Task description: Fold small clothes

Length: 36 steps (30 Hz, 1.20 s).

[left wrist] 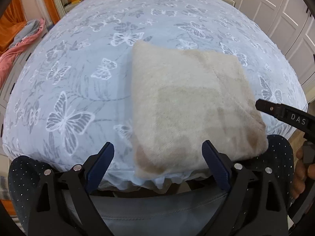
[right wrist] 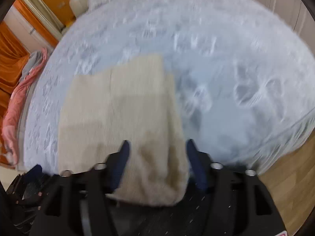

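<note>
Left gripper [left wrist: 158,157]: jaws spread wide, nothing between the blue pads; they hang over the near edge of the bed, the right-hand pad in front of the near edge of the folded cloth. Pad-to-cloth contact cannot be confirmed.

Right gripper [right wrist: 156,153]: jaws apart. Near corner of the cloth droops between the two blue fingers; the frame is motion-blurred, but the pads do not look pressed on it. In the left wrist view the black tip of this gripper [left wrist: 283,116] shows at the cloth's right edge, with a hand [left wrist: 301,173] on its grip below.

Beige fleece cloth [left wrist: 189,102]: folded into a rough square with faint darker checks, lying flat on the pale blue butterfly-print bedsheet [left wrist: 69,78], at the near edge of the bed, one corner overhanging.

Pink and grey garments [left wrist: 21,45]: heaped off the bed's left side. White panelled wardrobe doors [left wrist: 279,11] stand at right.
</note>
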Motion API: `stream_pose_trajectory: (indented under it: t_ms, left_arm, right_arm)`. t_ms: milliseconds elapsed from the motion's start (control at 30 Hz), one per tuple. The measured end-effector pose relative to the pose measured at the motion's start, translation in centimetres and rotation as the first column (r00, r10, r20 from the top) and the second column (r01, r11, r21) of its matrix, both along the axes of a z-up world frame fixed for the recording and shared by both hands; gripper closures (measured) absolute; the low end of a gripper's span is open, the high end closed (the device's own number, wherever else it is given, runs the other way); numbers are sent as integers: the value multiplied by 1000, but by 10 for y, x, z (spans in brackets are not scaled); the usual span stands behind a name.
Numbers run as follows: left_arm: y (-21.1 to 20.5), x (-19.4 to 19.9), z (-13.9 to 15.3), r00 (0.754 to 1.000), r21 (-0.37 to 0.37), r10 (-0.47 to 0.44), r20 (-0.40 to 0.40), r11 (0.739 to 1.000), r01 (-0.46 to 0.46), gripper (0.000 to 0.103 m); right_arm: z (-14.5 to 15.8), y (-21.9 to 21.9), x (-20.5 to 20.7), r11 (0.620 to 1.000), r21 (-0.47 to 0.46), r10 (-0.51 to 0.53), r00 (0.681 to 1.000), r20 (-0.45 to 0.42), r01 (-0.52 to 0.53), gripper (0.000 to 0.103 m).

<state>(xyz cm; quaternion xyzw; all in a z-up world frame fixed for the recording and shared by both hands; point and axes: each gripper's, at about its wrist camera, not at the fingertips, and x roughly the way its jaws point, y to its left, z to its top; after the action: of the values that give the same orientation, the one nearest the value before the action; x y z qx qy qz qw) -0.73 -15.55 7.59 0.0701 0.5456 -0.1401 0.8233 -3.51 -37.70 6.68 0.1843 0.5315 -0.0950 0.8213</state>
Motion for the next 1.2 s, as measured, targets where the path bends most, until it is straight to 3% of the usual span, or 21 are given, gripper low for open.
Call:
stream_pose_trajectory:
  t_ms: [67,200,367,533,733,833,900,967,1000,1067,1200]
  left_arm:
    - [-7,7,-2,1000,-1,1,-7,1000,-1,15]
    - [-17,20,-5,1000,5,-3,-6,1000,3,13]
    - [-25,43,-24,997,2,13,-71,1000,-13,11]
    - [-28,62,-58,991,19,42,-131,999,-40,5]
    - [-3,72,-81,973,-179,75,-216,977,-115,5]
    - [14,76,-94,947,-301,66,-315,939,-165,6]
    - [21,76,-92,937,-345,66,-344,919,-191,15]
    - [20,72,-79,942,-348,50,-331,922,-171,36]
    - [20,70,-73,945,-349,46,-324,923,-164,42]
    - [24,66,-53,953,-366,32,-302,919,-147,54]
    - [37,55,-6,969,-443,-4,-249,890,-110,58]
  right_arm:
    - [-7,-5,8,1000,-7,-1,1000,-18,1,36]
    - [-38,-21,13,996,74,-37,997,-60,41,36]
    - [-64,-17,13,988,142,-49,995,-88,61,32]
    - [-90,-39,11,924,356,-106,988,-113,140,25]
    - [-92,-34,17,927,357,-83,991,-104,115,22]
    - [-95,-33,22,919,379,-79,992,-96,110,26]
    - [-94,-32,24,905,418,-62,996,-63,82,53]
    - [-87,-27,27,907,415,-55,998,-42,67,63]
    - [-82,-24,27,914,402,-50,998,-33,59,67]
    - [-60,-15,23,927,374,-38,999,21,28,70]
    - [-9,0,12,917,400,-62,987,150,-3,72]
